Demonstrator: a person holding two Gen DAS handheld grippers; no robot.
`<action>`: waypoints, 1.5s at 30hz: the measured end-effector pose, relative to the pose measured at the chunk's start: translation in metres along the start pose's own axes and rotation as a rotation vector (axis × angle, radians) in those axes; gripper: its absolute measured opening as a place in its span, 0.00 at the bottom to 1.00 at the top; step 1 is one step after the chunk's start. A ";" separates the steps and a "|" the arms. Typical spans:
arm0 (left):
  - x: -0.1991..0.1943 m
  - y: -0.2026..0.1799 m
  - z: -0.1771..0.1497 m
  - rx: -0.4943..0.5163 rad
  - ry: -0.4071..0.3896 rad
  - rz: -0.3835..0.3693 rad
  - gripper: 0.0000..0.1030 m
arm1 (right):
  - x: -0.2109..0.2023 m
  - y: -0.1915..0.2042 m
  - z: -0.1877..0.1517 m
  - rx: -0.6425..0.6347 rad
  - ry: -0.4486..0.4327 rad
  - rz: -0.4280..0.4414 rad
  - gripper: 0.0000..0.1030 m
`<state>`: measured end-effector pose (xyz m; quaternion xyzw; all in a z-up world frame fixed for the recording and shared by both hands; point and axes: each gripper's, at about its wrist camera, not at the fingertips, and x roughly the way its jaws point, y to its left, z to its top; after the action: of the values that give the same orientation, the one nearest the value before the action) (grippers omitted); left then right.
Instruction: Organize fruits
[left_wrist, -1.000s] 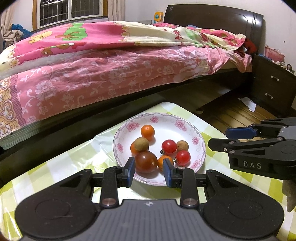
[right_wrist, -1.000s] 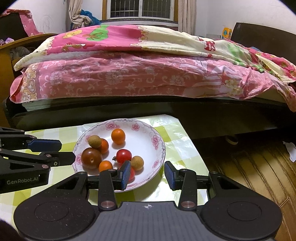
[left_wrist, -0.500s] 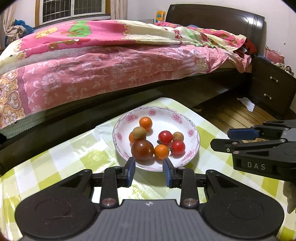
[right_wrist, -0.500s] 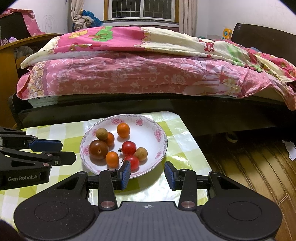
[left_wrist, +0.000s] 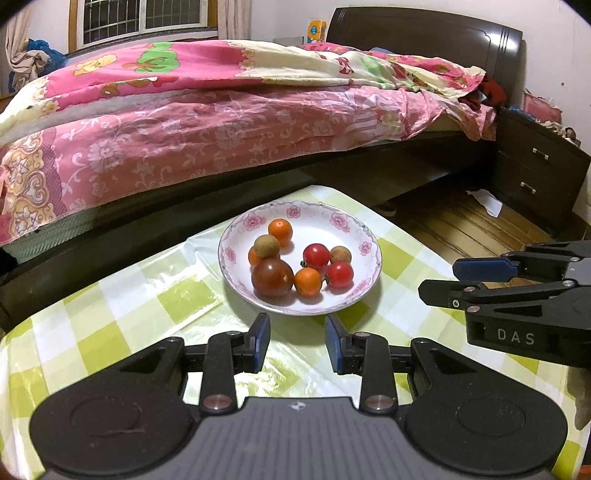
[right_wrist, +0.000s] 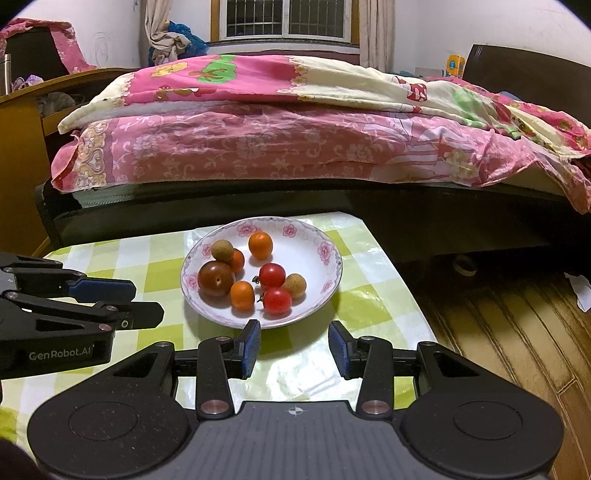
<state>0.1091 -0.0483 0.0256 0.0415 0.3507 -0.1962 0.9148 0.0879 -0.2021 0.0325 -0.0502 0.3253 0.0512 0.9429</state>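
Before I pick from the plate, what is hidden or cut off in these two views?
- Left wrist view: orange fruit mostly hidden behind the dark tomato and a brown longan.
- Left wrist view: right hand-held gripper body cut off by the frame edge.
- Right wrist view: left hand-held gripper likewise cut off.
- Both views: near table hidden by the gripper bodies.

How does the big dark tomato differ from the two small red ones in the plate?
The dark tomato is brownish-maroon and clearly larger; the red cherry tomatoes are bright red and smaller. The dark one lies on the plate's left side against an orange fruit; the red ones lie right of centre, beside a tan longan. All three are round, glossy, and rest inside the plate.
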 end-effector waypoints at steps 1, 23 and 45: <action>-0.001 0.000 -0.001 -0.001 0.001 0.000 0.39 | -0.002 0.000 -0.001 0.002 0.001 0.001 0.35; -0.035 -0.014 -0.029 -0.012 0.023 -0.010 0.39 | -0.039 0.012 -0.026 0.049 0.030 0.073 0.36; -0.066 -0.034 -0.052 -0.039 0.051 -0.054 0.39 | -0.075 0.029 -0.049 0.075 0.042 0.138 0.41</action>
<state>0.0190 -0.0463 0.0316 0.0191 0.3788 -0.2129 0.9004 -0.0048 -0.1849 0.0388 0.0067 0.3493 0.1028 0.9313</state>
